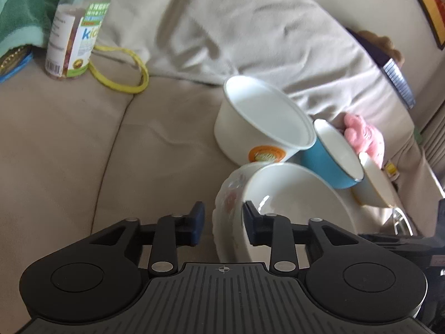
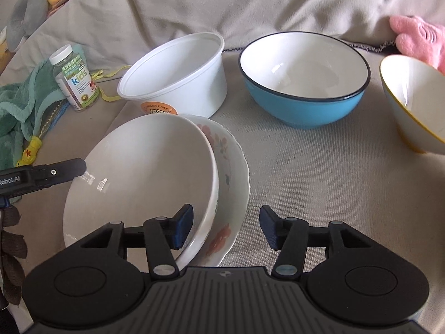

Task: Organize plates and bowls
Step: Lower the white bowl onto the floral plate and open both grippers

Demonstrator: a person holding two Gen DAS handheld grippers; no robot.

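A plain white bowl (image 2: pixel 144 172) sits tilted in a floral plate (image 2: pixel 230 172) on the beige sofa seat. My left gripper (image 1: pixel 224 226) is open, its jaws straddling the near rims of the floral plate (image 1: pixel 228 194) and white bowl (image 1: pixel 294 203). My right gripper (image 2: pixel 225 228) is open, its left finger inside the bowl, its right finger outside the plate. Behind stand a white tub with an orange label (image 2: pixel 180 80), a blue bowl (image 2: pixel 303 83) and a yellow-rimmed bowl (image 2: pixel 414 103). They also show in the left wrist view: tub (image 1: pixel 261 122), blue bowl (image 1: pixel 331 161), yellow-rimmed bowl (image 1: pixel 375 183).
A vitamin bottle (image 1: pixel 75 27) stands at the back left by a yellow cord (image 1: pixel 122 69) and a green towel (image 1: pixel 22 14). A pink plush toy (image 2: pixel 417 36) lies at the back right. Sofa back cushions (image 2: pixel 250 5) rise behind the dishes.
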